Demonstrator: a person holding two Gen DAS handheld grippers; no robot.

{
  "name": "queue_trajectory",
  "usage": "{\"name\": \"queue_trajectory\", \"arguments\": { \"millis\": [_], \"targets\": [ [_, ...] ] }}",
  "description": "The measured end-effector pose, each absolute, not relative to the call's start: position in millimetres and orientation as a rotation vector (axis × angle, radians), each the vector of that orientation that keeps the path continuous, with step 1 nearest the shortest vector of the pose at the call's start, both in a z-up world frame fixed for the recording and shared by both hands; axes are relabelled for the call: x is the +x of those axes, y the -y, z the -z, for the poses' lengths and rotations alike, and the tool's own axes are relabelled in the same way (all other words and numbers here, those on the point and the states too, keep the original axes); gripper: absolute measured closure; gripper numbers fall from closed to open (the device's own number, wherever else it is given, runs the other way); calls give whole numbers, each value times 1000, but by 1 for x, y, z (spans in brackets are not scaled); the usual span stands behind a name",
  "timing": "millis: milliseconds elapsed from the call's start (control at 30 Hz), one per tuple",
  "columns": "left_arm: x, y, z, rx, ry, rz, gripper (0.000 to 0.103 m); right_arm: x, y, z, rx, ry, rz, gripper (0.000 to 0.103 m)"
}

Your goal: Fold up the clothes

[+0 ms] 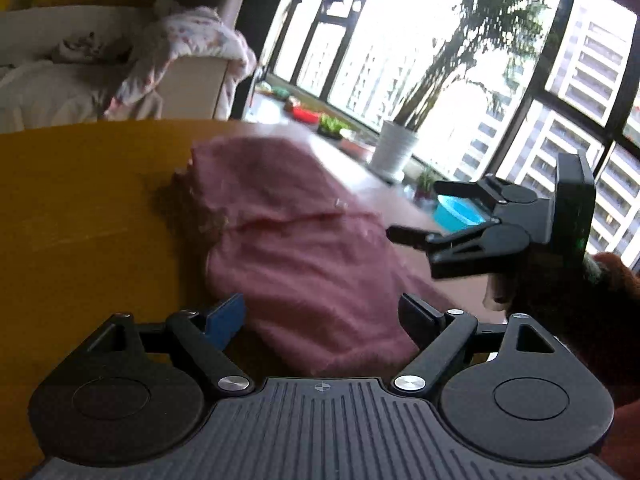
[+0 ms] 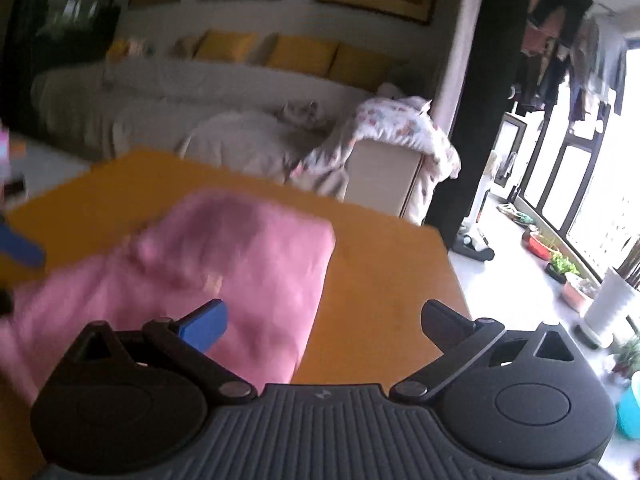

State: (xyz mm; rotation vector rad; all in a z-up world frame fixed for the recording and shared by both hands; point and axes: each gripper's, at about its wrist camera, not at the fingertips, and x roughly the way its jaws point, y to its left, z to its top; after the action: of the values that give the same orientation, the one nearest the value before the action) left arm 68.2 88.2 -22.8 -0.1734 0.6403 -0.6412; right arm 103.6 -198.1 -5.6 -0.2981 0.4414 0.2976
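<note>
Where it lies folded, pink garment (image 2: 224,264), fuzzy, rumpled

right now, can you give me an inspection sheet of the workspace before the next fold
surface: orange-yellow wooden table, bare around the garment
job's things: pink knitted garment, partly folded, lying flat on the table
clutter: nothing seen on the table
grippers: left gripper open, straddling the garment's near edge; right gripper open, holding nothing
cables: nothing seen
surroundings: beige sofa with yellow cushions, floral blanket draped over its arm, white ribbed plant pot by the big windows, blue plastic basin on the floor
</note>
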Motion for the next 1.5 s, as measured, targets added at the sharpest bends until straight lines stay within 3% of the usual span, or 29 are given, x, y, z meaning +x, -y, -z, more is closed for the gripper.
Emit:
{"name": "queue_trajectory", "arguments": {
  "millis": [167,333,633,767,967,1333,1500],
  "targets": [
    [101,-69,4,-193,-581,730,13,173,186,-4,-263,-478,-270,0],
    [166,-65,-4,-309,-549,769,11,244,186,31,-126,-734,-296,0],
    [263,-87,46,-563,-676,654,13,255,207,28,-43,-650,-257,0],
    [274,-92,66,-548,-711,601,21,268,199,39,-132,-675,-236,0],
    [263,-86,63,-449,-689,595,21,250,193,35,-224,-598,-235,0],
    [249,-83,60,-397,-674,575,21,115,195,34,-430,-557,-531,0],
    [230,-87,55,-329,-659,536,21,114,183,48,-469,-562,-449,0]
  ]
}}
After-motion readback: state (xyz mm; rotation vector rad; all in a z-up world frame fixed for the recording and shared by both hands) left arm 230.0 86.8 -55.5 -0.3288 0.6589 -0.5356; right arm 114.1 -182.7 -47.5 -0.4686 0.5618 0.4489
